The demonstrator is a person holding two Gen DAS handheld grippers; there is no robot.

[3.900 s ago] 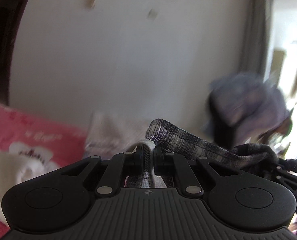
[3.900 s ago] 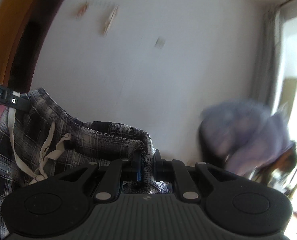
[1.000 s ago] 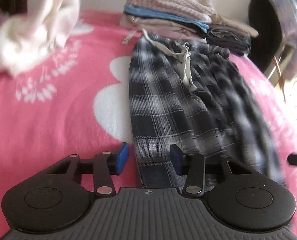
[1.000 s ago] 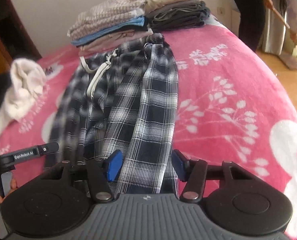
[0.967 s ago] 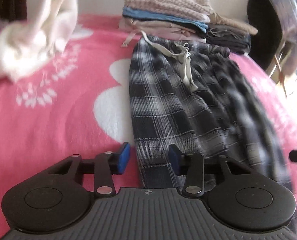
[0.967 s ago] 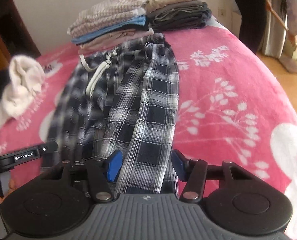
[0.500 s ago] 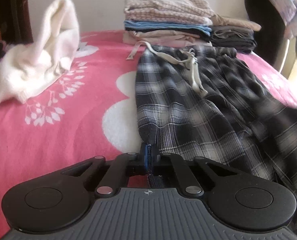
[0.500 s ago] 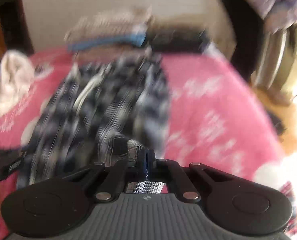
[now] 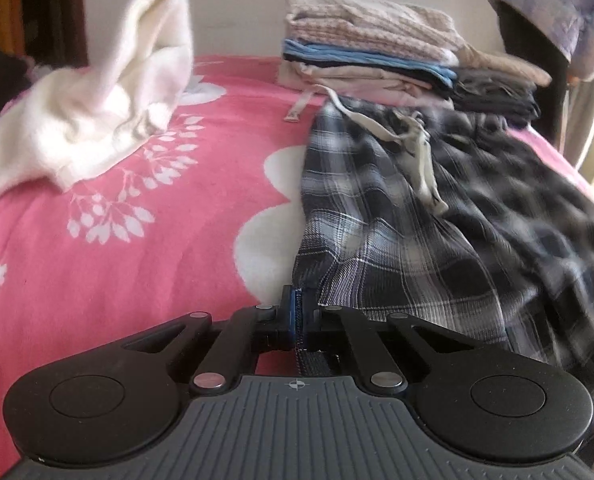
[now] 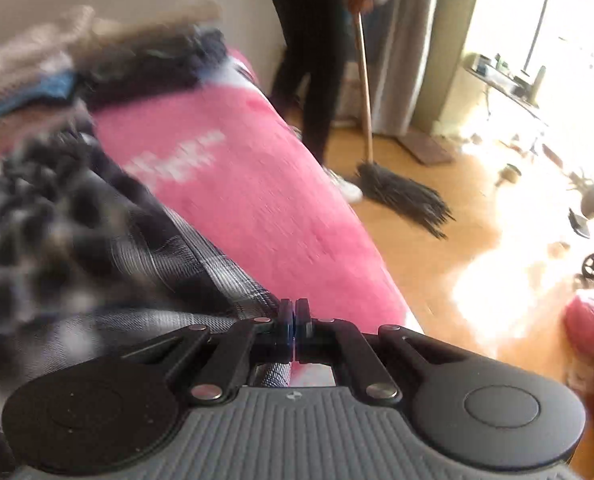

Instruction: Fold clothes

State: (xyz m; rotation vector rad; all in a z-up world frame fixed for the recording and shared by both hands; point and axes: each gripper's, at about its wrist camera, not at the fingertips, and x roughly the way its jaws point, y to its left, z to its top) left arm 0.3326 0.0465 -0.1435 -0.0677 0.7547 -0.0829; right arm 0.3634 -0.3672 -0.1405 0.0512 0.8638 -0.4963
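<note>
Left gripper [image 9: 298, 312]: jaws together, clamped on the near hem of the plaid pants [image 9: 397, 216]. Blue pads pinch a thin fold of cloth; a strip of the hem shows below the jaws, over the gripper body.

Right gripper [image 10: 294, 320]: jaws together, clamped on another edge of the pants [image 10: 97, 248]. Striped hem cloth runs from the left into the closed pads, and a bit of cloth shows beneath them. This view is strongly blurred on its left half.

Pants lie lengthwise on the pink blanket [image 9: 137, 240], waistband at the far end, touching or just beside the stack [image 9: 369, 44] of folded clothes. White drawstring [image 9: 417, 152] lies loose on top of the cloth near the waist. Near part of the left leg is raised off the blanket toward the gripper, with a fold at its left edge. Right part of the pants is blurred in the left view.

A cream garment [image 9: 97, 92] sits in a heap on the blanket to the left, well apart from the pants. A second, darker stack [image 9: 497, 92] sits just right of the first.

Right view: blanket edge [image 10: 257, 200] drops to a wooden floor [image 10: 437, 264]. A person [image 10: 313, 40] in dark trousers stands beside the bed with a broom [image 10: 401, 192], bristles on the floor. Bright window light washes out the right side
</note>
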